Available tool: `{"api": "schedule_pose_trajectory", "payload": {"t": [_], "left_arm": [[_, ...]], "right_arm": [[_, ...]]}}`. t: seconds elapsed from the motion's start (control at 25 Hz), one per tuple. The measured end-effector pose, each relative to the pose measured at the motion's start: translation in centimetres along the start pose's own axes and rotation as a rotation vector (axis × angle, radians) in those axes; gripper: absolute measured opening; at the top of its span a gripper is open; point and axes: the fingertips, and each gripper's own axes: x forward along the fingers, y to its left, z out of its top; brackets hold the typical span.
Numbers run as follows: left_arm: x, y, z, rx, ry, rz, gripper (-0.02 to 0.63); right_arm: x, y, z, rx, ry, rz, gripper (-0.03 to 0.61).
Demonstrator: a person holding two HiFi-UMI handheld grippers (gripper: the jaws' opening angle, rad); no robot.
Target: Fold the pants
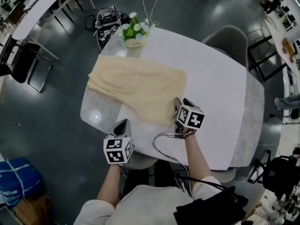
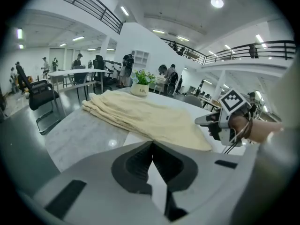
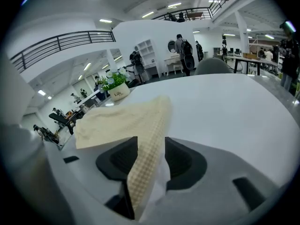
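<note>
The cream pants [image 1: 140, 83] lie flat and folded on the white table [image 1: 215, 93], running from its far left toward the middle. My right gripper [image 1: 178, 105] is at their near right corner. In the right gripper view that corner of the pants [image 3: 122, 118] rises as a ridge between the right gripper's [image 3: 150, 142] jaws, which stand apart with a gap beside the cloth. My left gripper [image 1: 123, 123] hovers over the table's near left edge, short of the pants [image 2: 145, 116]. The left gripper's [image 2: 152, 144] fingertips meet with nothing between them. The right gripper [image 2: 225, 121] also shows there.
A small pot of flowers [image 1: 135, 32] stands at the table's far left corner, just beyond the pants. A grey chair [image 1: 229, 39] is tucked in at the far side. A black chair [image 1: 23, 60] stands on the floor at left. Cables [image 1: 161, 144] trail over the near edge.
</note>
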Motion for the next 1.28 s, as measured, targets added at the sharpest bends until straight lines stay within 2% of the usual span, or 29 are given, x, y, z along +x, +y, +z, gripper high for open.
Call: {"api": "schedule_pose_trajectory", "payload": {"t": [0.28, 0.48, 0.64, 0.72, 0.8, 1.04, 1.28], "left_arm": [[1.0, 0.5, -0.3, -0.011, 0.0, 0.036, 0.008], [0.8, 1.0, -0.2, -0.023, -0.002, 0.048, 0.008], [0.5, 1.0, -0.1, -0.036, -0.01, 0.054, 0.008], [0.4, 1.2, 0.1, -0.037, -0.018, 0.058, 0.008], [0.2, 1.4, 0.4, -0.038, -0.027, 0.062, 0.008], [-1.3, 2.2, 1.9, -0.059, -0.07, 0.082, 0.008], [-3.4, 2.7, 4.5, -0.071, -0.124, 0.095, 0.008]], "right_arm": [[2.3, -0.9, -1.0, -0.007, 0.078, -0.026, 0.125], [2.4, -1.0, -1.2, -0.07, 0.107, -0.07, 0.103], [2.5, -0.9, -1.2, -0.086, 0.116, -0.05, 0.086], [2.8, -0.5, -1.3, -0.097, 0.128, -0.03, 0.025], [2.8, -0.3, -1.2, -0.111, 0.14, -0.033, 0.021], [0.6, 1.4, 1.0, -0.128, 0.122, 0.002, 0.018], [-1.8, 5.1, 4.5, -0.195, 0.094, 0.05, 0.018]]}}
